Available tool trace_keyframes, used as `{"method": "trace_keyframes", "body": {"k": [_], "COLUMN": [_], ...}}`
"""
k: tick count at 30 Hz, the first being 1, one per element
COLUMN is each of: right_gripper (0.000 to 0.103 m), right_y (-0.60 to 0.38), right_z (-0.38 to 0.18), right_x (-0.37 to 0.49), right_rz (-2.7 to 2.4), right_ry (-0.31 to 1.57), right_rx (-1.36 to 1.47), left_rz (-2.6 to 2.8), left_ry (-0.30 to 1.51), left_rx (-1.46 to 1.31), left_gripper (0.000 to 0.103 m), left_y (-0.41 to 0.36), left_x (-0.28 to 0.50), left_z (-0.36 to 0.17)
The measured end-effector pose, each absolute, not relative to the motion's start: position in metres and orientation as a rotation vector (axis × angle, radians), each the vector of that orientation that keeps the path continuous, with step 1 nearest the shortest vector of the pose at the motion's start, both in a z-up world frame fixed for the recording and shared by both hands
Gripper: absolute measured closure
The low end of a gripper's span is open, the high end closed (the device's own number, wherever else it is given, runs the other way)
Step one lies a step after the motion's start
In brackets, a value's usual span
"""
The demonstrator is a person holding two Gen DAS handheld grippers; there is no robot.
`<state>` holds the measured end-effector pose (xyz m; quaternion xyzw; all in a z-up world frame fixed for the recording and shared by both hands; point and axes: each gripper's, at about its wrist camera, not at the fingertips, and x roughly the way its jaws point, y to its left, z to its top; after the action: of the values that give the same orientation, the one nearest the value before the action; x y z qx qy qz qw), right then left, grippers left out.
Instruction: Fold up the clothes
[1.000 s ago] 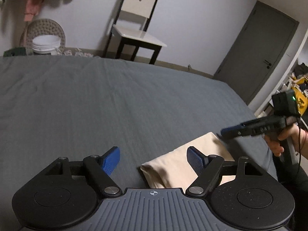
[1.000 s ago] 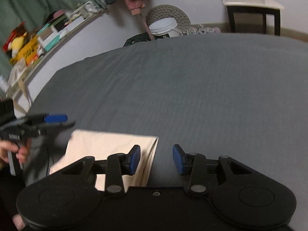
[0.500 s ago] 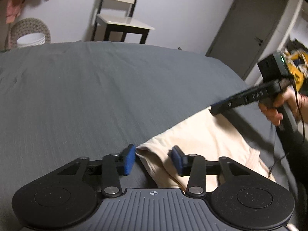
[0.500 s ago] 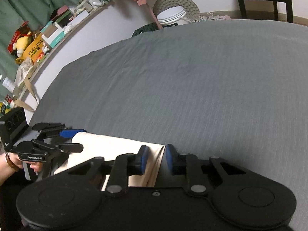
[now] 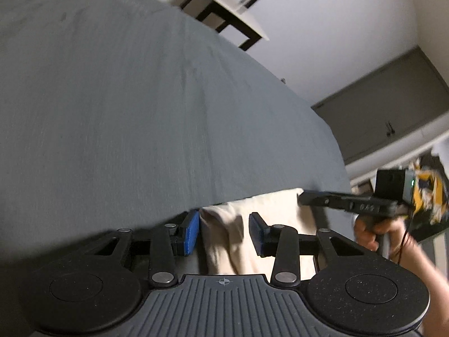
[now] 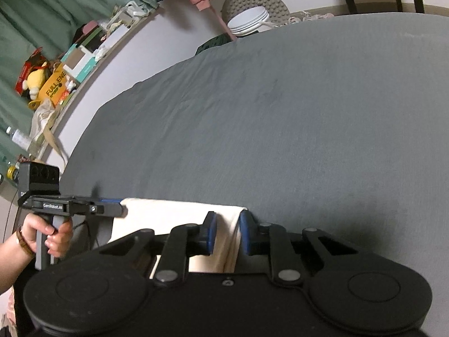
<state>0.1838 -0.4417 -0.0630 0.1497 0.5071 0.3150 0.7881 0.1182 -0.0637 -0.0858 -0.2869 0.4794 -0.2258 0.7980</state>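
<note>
A folded cream garment [image 5: 224,233] lies at the near edge of the grey bed [image 5: 140,112]. My left gripper [image 5: 223,233] has its blue pads closed on a thick fold at the garment's left corner. In the right wrist view the garment [image 6: 174,216] shows as a flat cream strip, and my right gripper [image 6: 228,234] is shut on its right-hand folded edge. Each gripper appears in the other's view, held by a hand: the right one [image 5: 306,198] at the garment's far corner, the left one [image 6: 119,209] at the opposite end.
The grey bed sheet [image 6: 280,112] stretches wide beyond the garment. A dark-framed chair [image 5: 233,19] and a grey door [image 5: 384,106] stand past the bed. A cluttered shelf [image 6: 64,73] and stacked white bowls [image 6: 247,24] line the far wall.
Both grippers narrowed from open onto the garment's two ends. Both cameras have tilted, and the garment's edge now sits up between the pads.
</note>
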Motion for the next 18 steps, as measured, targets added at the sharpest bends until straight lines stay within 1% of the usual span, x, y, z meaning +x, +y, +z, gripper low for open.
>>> {"method": "trace_keyframes", "body": {"k": [1, 2, 3, 4, 5, 7, 12, 18], "right_gripper": [0.088, 0.091, 0.095, 0.096, 0.097, 0.099, 0.099, 0.099], "right_y": [-0.441, -0.44, -0.439, -0.439, -0.439, -0.438, -0.432, -0.426], "right_z": [-0.064, -0.065, -0.066, -0.067, -0.068, -0.067, -0.06, -0.045], "right_x": [0.184, 0.185, 0.185, 0.185, 0.185, 0.183, 0.176, 0.184], "right_rz": [0.673, 0.666, 0.657, 0.651, 0.647, 0.643, 0.615, 0.56], "right_ry": [1.09, 1.086, 1.082, 1.08, 1.077, 1.062, 0.993, 0.898], "right_rx": [0.328, 0.329, 0.327, 0.328, 0.334, 0.326, 0.266, 0.242], "left_rz": [-0.477, -0.461, -0.445, -0.441, -0.442, -0.439, -0.426, -0.404], "left_ry": [1.023, 1.017, 1.013, 1.004, 0.998, 0.977, 0.904, 0.822], "left_rx": [-0.611, -0.584, -0.546, -0.535, -0.53, -0.51, -0.382, -0.303], "left_gripper": [0.068, 0.08, 0.087, 0.089, 0.092, 0.095, 0.096, 0.096], "left_y": [-0.067, -0.07, -0.075, -0.078, -0.08, -0.082, -0.092, -0.088], "left_x": [0.118, 0.118, 0.118, 0.116, 0.114, 0.11, 0.111, 0.139], "left_z": [-0.086, -0.085, -0.085, -0.086, -0.086, -0.085, -0.071, -0.044]}}
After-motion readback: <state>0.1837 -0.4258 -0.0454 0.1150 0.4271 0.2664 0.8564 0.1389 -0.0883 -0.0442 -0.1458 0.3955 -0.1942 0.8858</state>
